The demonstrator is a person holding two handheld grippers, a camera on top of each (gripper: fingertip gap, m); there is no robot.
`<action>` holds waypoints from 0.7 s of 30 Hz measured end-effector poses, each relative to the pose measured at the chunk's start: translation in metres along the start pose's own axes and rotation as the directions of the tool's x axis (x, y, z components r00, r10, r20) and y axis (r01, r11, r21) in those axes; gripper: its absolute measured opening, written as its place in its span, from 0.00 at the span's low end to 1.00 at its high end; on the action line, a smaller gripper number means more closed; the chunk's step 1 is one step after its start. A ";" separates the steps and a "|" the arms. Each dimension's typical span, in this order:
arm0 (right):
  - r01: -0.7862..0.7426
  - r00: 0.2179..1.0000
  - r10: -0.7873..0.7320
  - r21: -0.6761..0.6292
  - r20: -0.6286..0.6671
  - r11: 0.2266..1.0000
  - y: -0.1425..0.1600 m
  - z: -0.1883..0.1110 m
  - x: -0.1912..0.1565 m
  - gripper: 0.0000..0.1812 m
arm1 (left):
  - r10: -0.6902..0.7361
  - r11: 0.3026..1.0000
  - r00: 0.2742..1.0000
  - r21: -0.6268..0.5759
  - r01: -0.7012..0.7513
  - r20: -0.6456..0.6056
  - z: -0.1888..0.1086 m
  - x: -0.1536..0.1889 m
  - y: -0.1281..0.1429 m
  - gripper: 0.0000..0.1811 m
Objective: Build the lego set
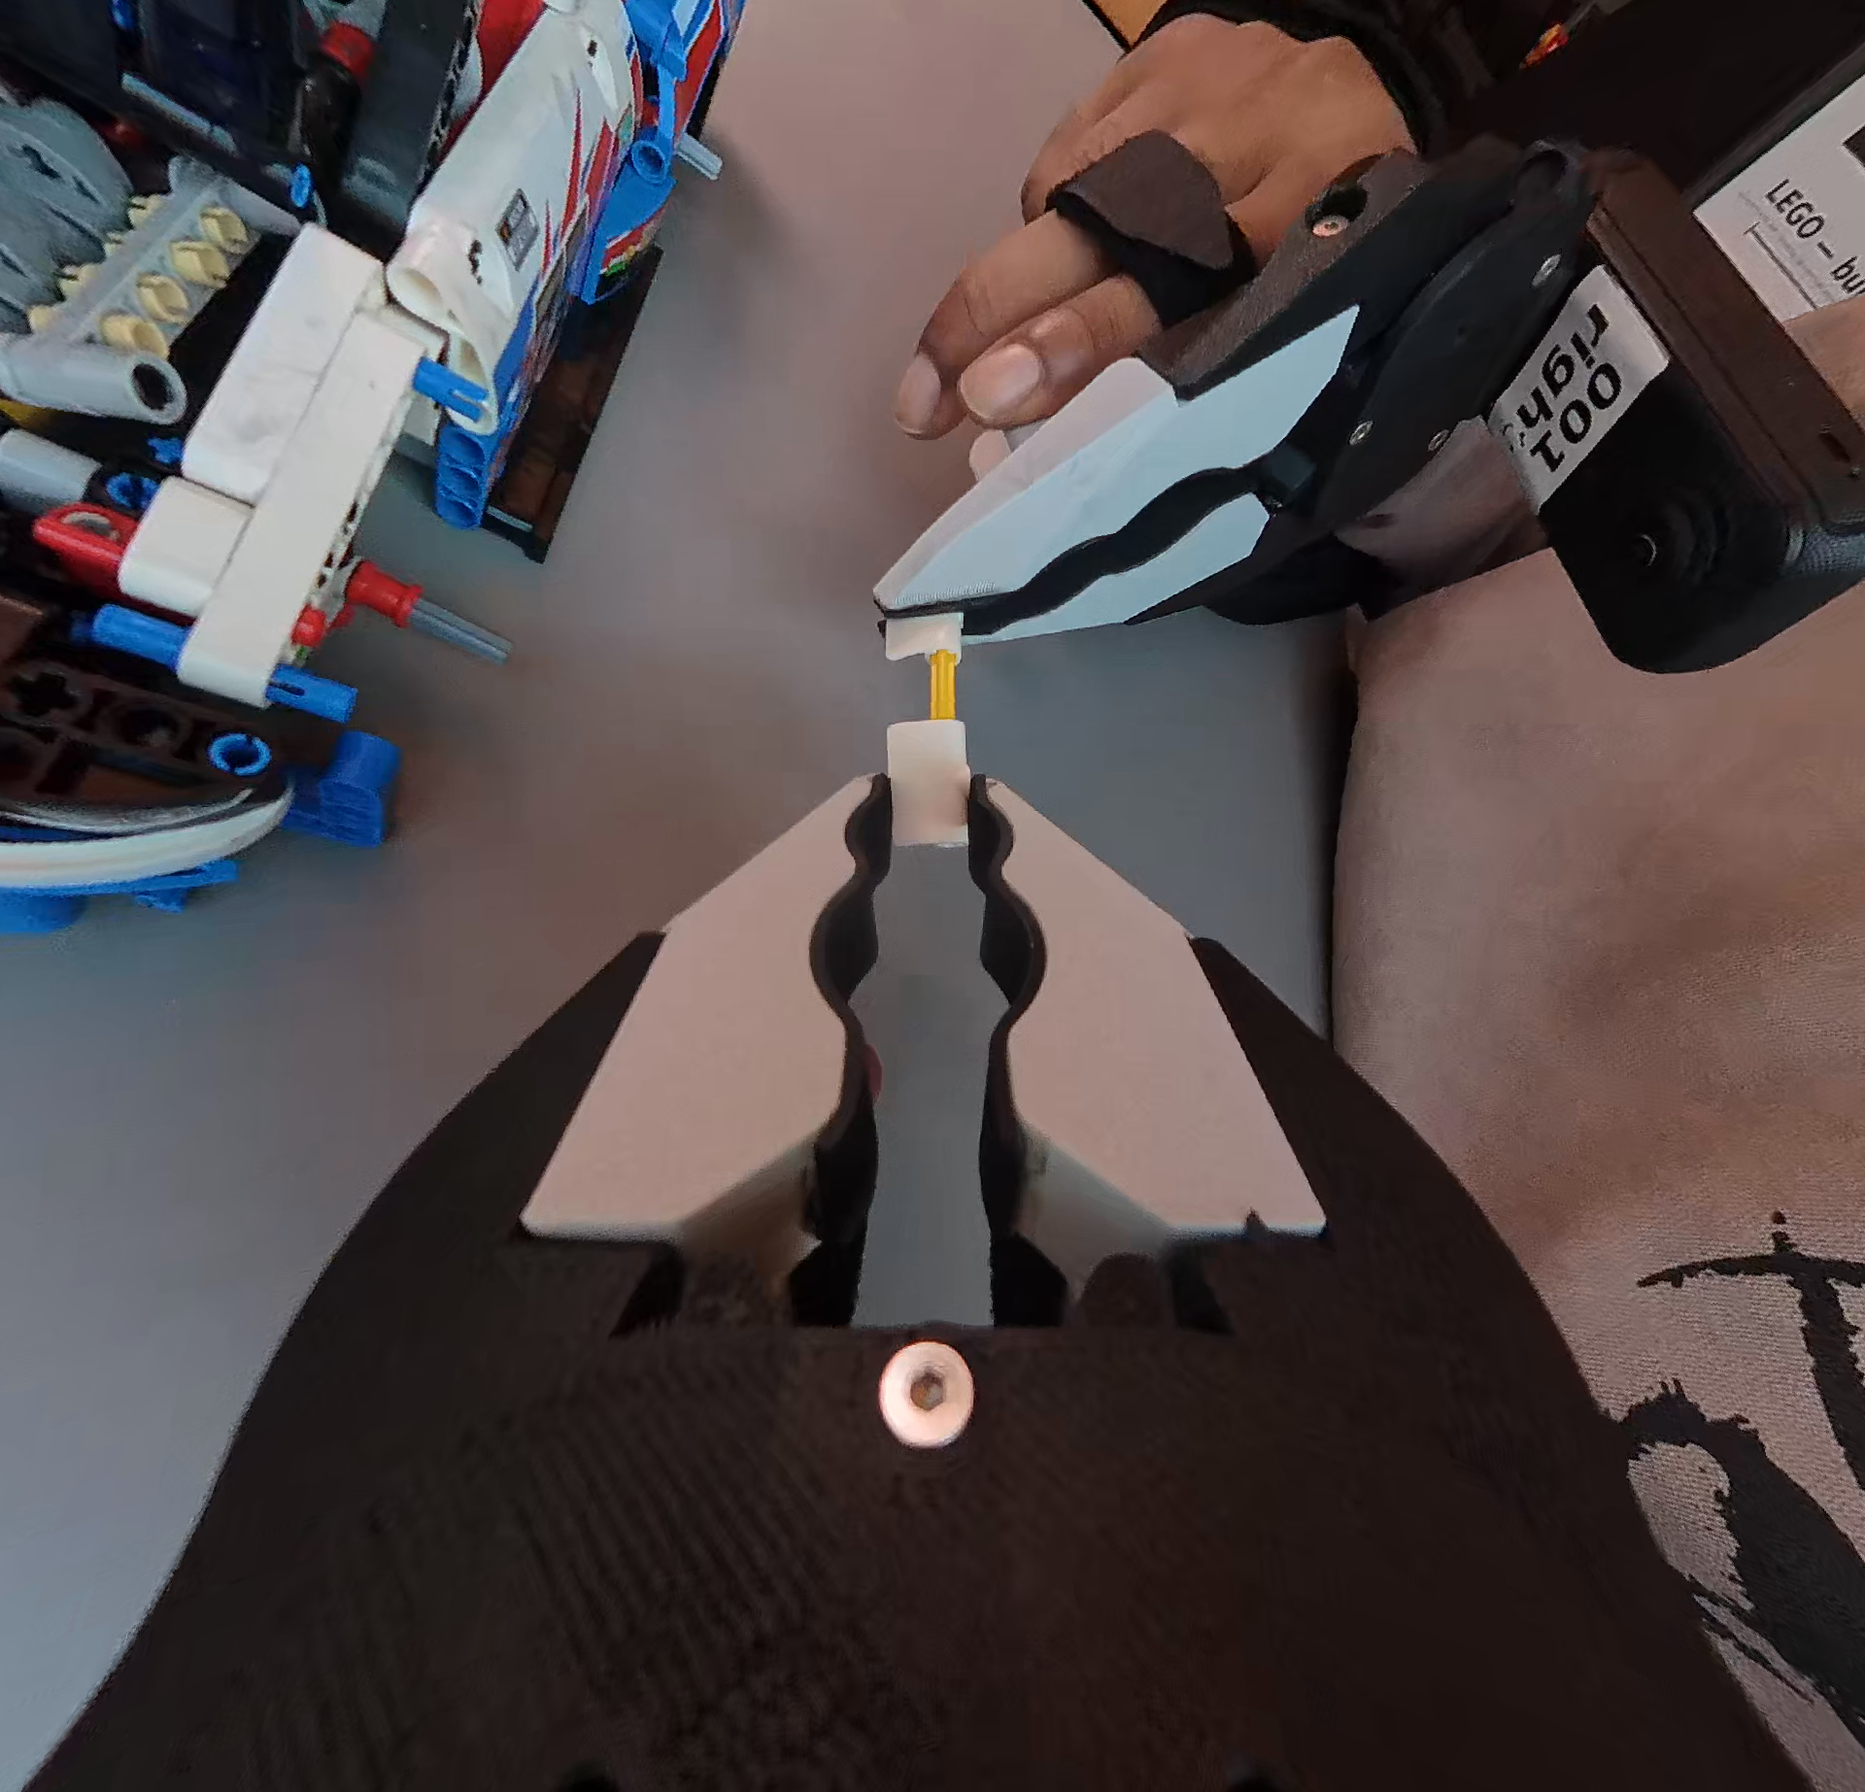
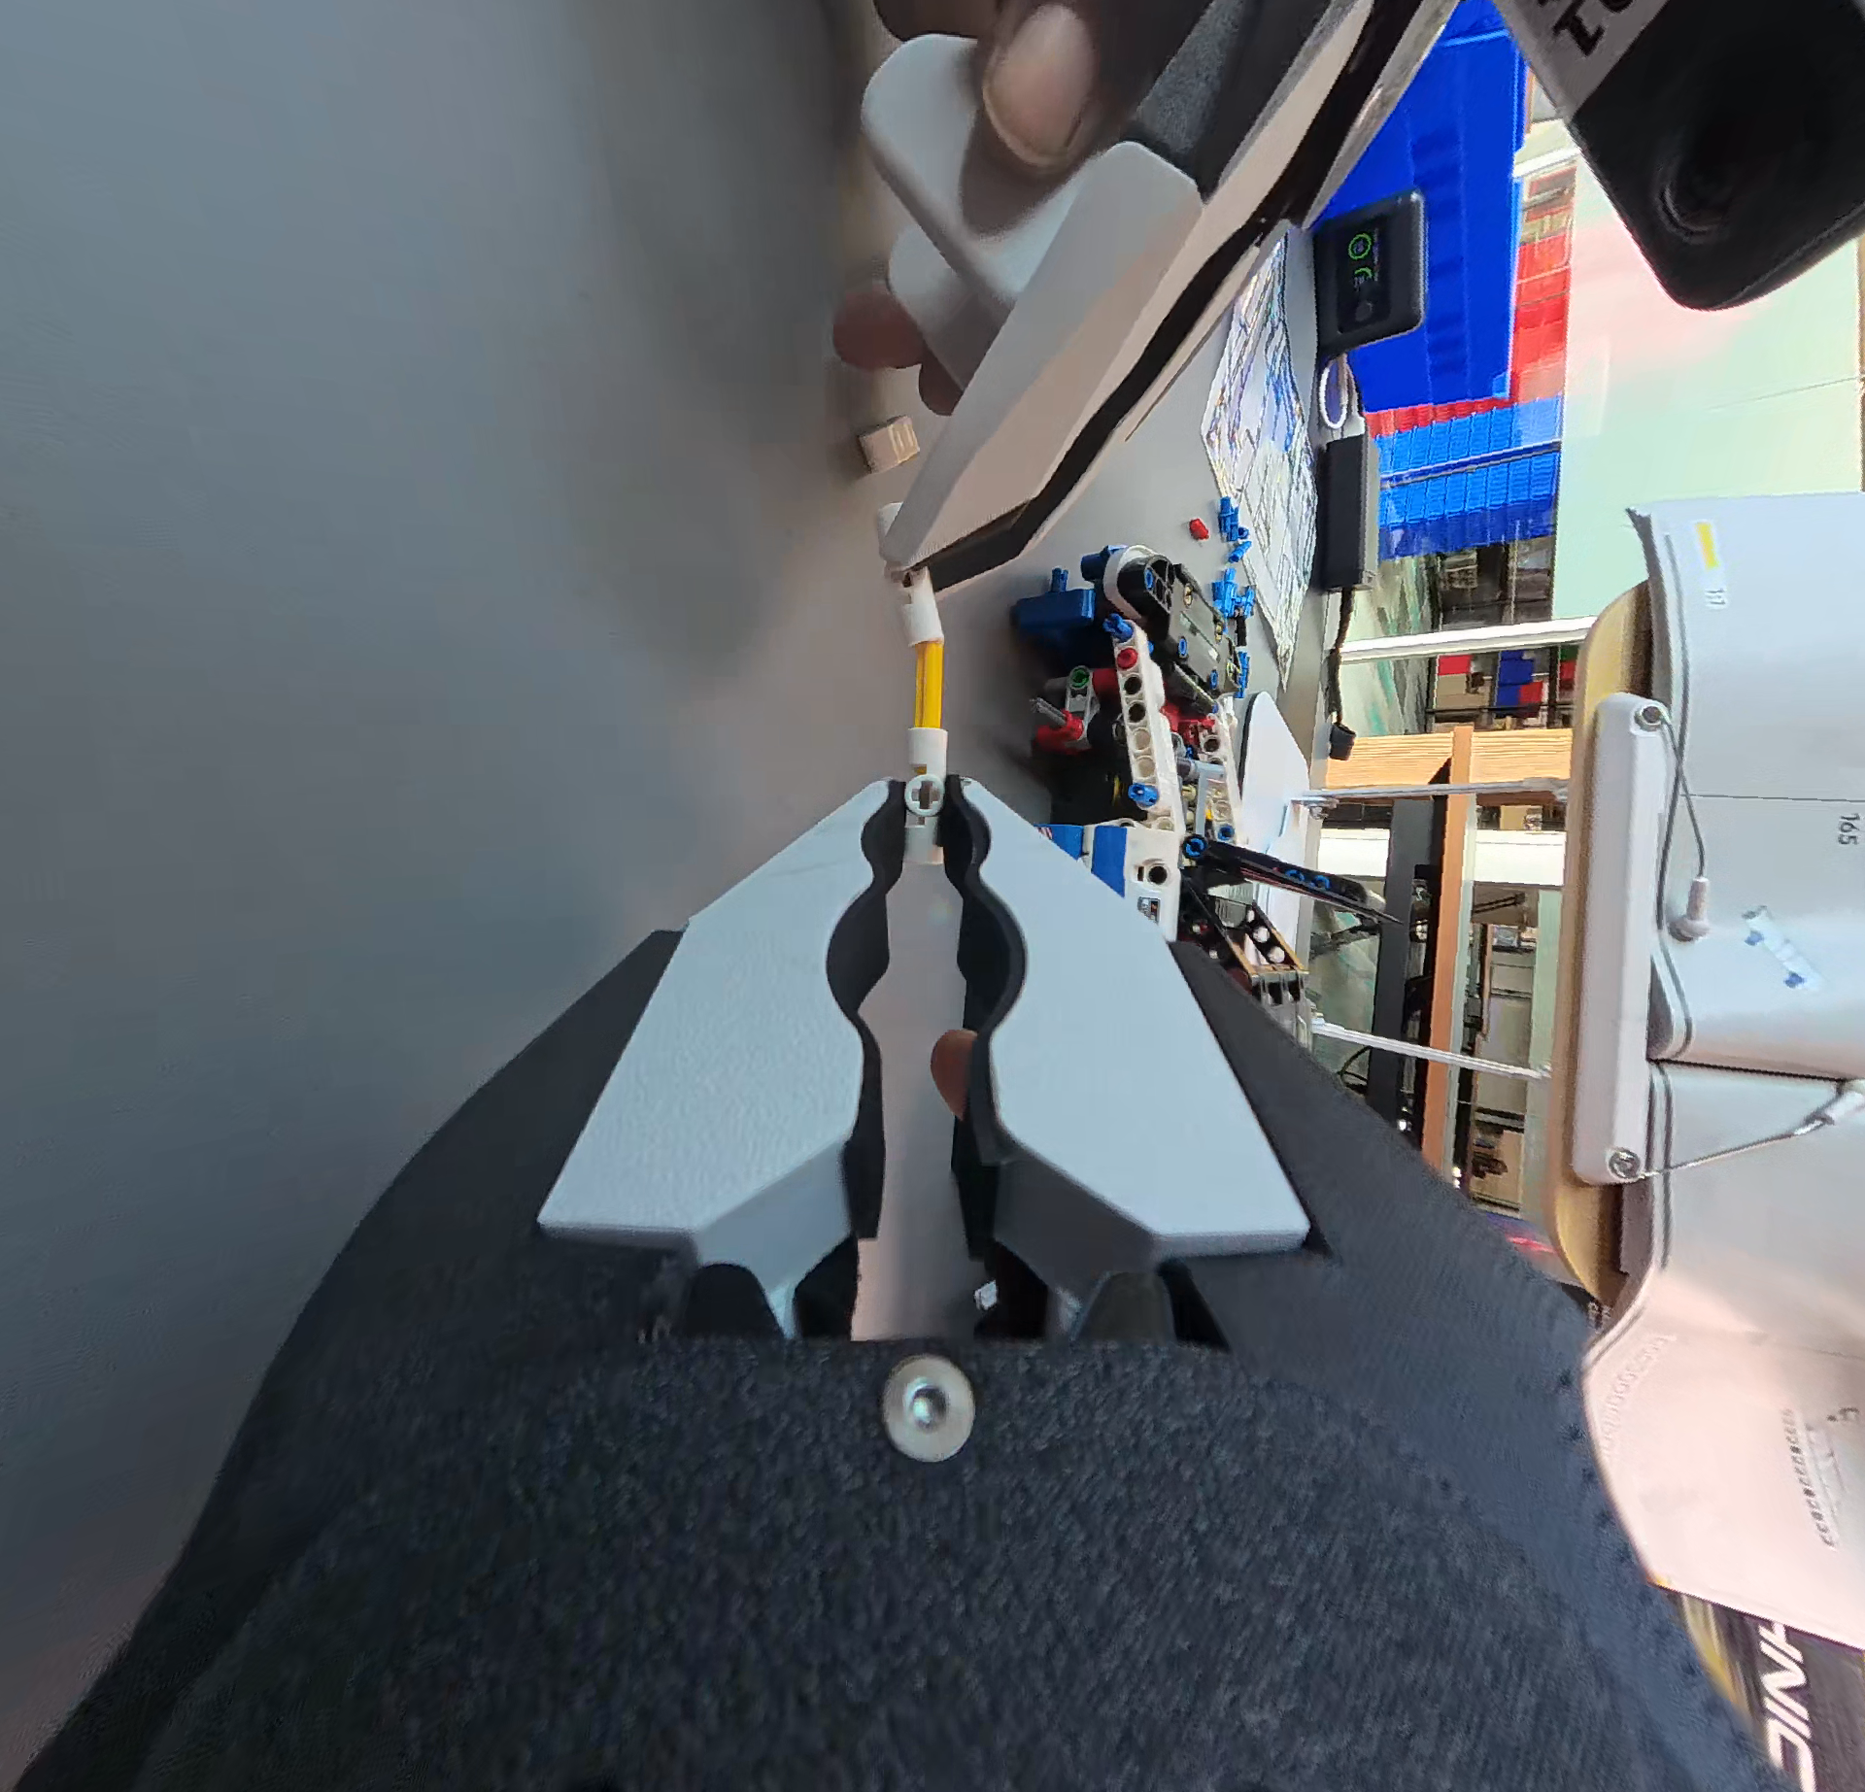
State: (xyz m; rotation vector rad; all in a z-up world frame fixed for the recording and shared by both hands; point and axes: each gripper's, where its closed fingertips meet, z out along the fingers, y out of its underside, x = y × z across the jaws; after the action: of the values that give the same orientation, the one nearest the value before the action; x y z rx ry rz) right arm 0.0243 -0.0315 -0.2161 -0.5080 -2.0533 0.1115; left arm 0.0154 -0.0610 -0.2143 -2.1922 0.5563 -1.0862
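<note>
Sub-assembly step: we're joining small parts mid-air above the grey counter (image 1: 606, 936). Left tongs (image 1: 928, 785) pinch a white connector (image 1: 926, 770); right tongs (image 1: 923, 623) clamp another white piece (image 1: 913, 639), w/ a short yellow axle (image 1: 943, 686) bridging them. Next: push ends together straight, no twist. Half-built blue/white/red model (image 1: 303, 331) sits nearby, left.

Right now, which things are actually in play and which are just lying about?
In play:
- left gripper, shut on a white connector
- right gripper, shut on the other white connector
- yellow axle joining the two connectors
- part-built car

Lying about:
- loose blue pins
- instruction sheet
- small tan piece
- black device with a lit screen
</note>
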 end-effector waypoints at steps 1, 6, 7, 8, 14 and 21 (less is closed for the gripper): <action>0.015 1.000 -0.015 -0.006 0.004 1.000 0.001 0.001 -0.001 0.03 | 0.004 1.000 1.000 -0.013 -0.004 0.011 0.001 -0.001 0.002 0.07; 0.061 0.998 -0.061 -0.002 0.032 0.998 0.000 0.002 -0.010 0.03 | 0.072 0.994 0.995 -0.081 -0.067 0.063 0.005 -0.002 0.009 0.07; 0.061 0.997 -0.061 -0.008 0.037 0.998 0.000 0.002 -0.011 0.03 | 0.090 0.993 0.993 -0.087 -0.083 0.080 0.006 -0.003 0.009 0.07; 0.068 0.997 -0.067 -0.024 0.039 0.997 0.002 0.003 -0.012 0.03 | 0.108 0.991 0.990 -0.091 -0.099 0.096 0.006 -0.004 0.010 0.07; 0.086 0.996 -0.085 -0.038 0.034 0.996 0.000 0.001 -0.011 0.03 | 0.228 0.973 0.964 -0.070 -0.220 0.137 0.005 -0.003 0.010 0.07; 0.152 0.988 -0.154 -0.071 -0.021 0.986 -0.002 0.000 -0.005 0.03 | 0.197 0.980 0.976 -0.005 -0.197 0.096 0.002 -0.001 0.007 0.07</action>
State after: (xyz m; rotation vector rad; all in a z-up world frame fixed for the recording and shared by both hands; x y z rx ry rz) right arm 0.0257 -0.0357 -0.2196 -0.3900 -2.0680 -0.0584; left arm 0.0152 -0.0647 -0.2206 -2.1209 0.7111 -0.8724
